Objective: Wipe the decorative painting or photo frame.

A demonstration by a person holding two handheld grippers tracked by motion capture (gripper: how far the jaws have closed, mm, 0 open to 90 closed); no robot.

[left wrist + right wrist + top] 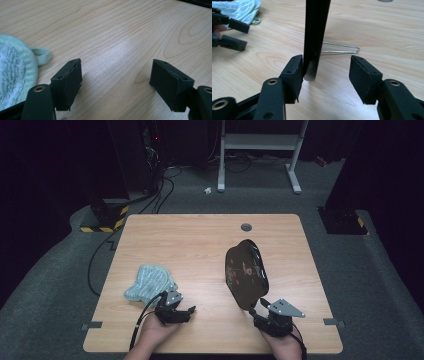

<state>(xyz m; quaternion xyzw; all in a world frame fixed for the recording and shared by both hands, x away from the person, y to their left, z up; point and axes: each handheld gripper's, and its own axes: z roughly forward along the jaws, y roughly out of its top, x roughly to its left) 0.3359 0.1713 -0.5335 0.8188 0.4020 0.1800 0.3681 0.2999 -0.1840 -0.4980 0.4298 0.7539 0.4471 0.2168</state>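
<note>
Wood-grain desk [200, 245], one dark glossy pan [246, 272], one terry mitt [149, 282].
Right claw [325, 75] half-wide, pan's edge touching one jaw; left claw [116, 82] wide, empty, mitt at 10 o'clock.

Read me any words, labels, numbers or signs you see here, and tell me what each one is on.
None can be read.
The dark plate shows reddish marks, too blurred to tell whether they are letters.
The cloth, the table and both grippers bear no text.
</note>
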